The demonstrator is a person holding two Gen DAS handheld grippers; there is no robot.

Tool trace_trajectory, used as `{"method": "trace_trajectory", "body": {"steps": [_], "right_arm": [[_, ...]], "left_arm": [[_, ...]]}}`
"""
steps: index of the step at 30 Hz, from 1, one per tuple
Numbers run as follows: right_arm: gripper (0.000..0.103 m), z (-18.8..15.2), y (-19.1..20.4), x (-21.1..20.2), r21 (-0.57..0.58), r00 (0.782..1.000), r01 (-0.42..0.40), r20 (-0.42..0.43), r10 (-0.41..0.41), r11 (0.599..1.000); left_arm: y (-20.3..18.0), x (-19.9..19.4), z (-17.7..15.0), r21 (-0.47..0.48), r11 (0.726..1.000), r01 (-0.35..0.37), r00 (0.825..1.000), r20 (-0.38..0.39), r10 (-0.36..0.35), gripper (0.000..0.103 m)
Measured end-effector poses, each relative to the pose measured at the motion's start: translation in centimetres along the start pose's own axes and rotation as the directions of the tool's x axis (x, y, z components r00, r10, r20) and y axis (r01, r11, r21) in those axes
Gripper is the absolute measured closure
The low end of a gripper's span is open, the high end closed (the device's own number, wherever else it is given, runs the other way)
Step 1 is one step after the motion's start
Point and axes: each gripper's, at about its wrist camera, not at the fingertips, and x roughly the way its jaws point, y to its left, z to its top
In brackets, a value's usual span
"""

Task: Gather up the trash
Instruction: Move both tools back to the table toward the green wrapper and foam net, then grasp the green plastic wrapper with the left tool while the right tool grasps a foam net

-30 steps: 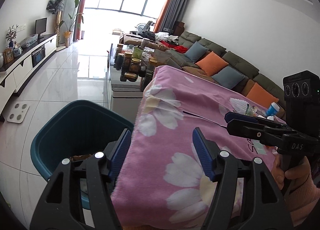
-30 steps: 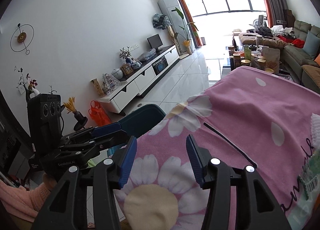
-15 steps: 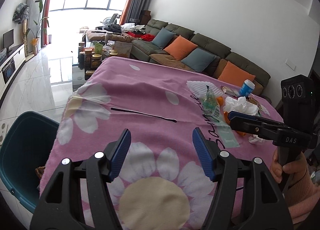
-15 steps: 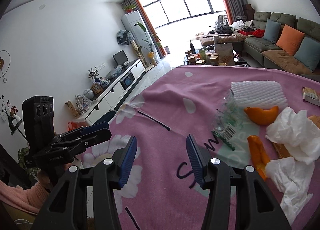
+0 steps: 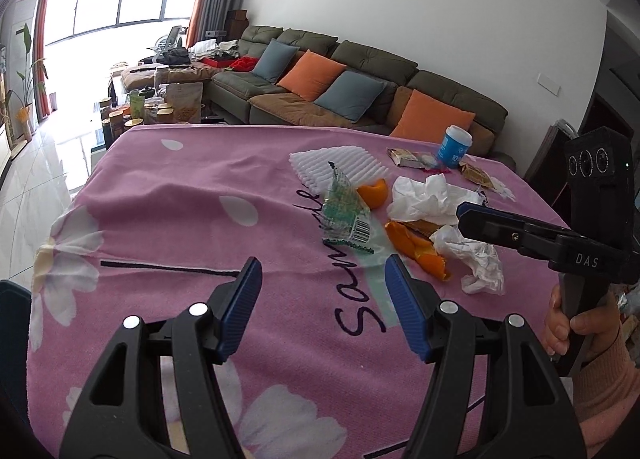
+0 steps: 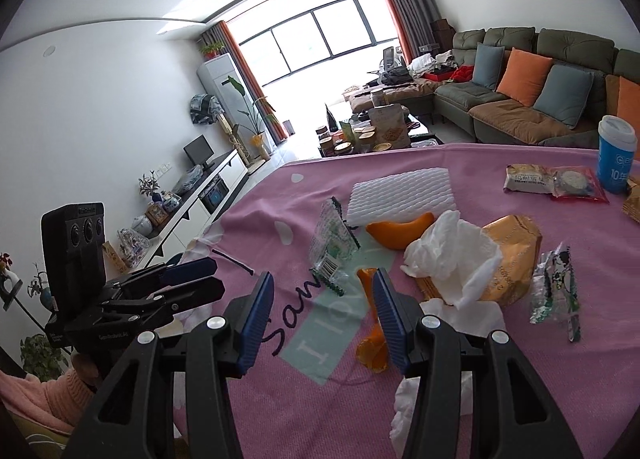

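Trash lies on the pink flowered tablecloth (image 5: 168, 195): a green-and-clear plastic wrapper (image 5: 345, 212) (image 6: 332, 245), orange peels (image 5: 416, 249) (image 6: 400, 233), crumpled white tissue (image 5: 424, 197) (image 6: 452, 259), a white foam sheet (image 5: 332, 169) (image 6: 402, 195), a yellow snack bag (image 6: 514, 255) and snack packets (image 6: 554, 179). My left gripper (image 5: 322, 307) is open and empty above the cloth, short of the wrapper. My right gripper (image 6: 322, 315) is open and empty, close above an orange peel (image 6: 370, 343), and shows at the right of the left wrist view (image 5: 516, 233).
A blue-and-white cup (image 6: 616, 155) stands at the table's far right. The teal bin's rim (image 5: 14, 299) shows at the left below the table edge. A sofa with cushions (image 5: 348, 95) and a low table with jars (image 6: 360, 139) lie beyond.
Both grippers have swung right from the teal bin side to over the table, toward the trash pile. Both stay open and empty.
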Motion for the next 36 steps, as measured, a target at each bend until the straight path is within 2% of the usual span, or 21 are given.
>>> {"method": "trace_trajectory", "body": {"steps": [13,21,26,30,32,36], "right_arm": [[0.054,1.5,-2.5,-0.8,-0.013,0.999,0.031,0.031,-0.031,0.999],[0.054,4.9,-4.1,1.3,-0.041,0.998,0.060,-0.008,-0.060,0.997],[0.054,7.1,-5.1,4.0,-0.050,0.993,0.093,-0.063,-0.096,0.994],[0.049,8.3,-6.2,6.3,-0.058,0.985,0.113,-0.124,-0.120,0.992],[0.048,8.6,-6.7,7.5,-0.060,0.977,0.129,-0.162,-0.137,0.990],[0.046,8.9,-7.5,9.3,-0.059,0.963,0.144,-0.222,-0.153,0.988]], "left_arm": [[-1.8,5.2,3.2,0.031,0.999,0.023,0.998,-0.052,-0.022,0.041],[-1.9,8.4,4.6,0.023,0.999,0.047,0.993,-0.106,-0.044,0.046],[-1.9,10.2,4.9,0.004,0.998,0.069,0.987,-0.148,-0.068,0.060],[-2.0,10.6,4.8,0.010,0.996,0.094,0.983,-0.161,-0.091,0.076],[-2.0,10.8,4.9,0.010,0.994,0.106,0.981,-0.167,-0.103,0.087],[-2.1,10.8,4.8,0.008,0.992,0.123,0.979,-0.164,-0.120,0.089]]}}
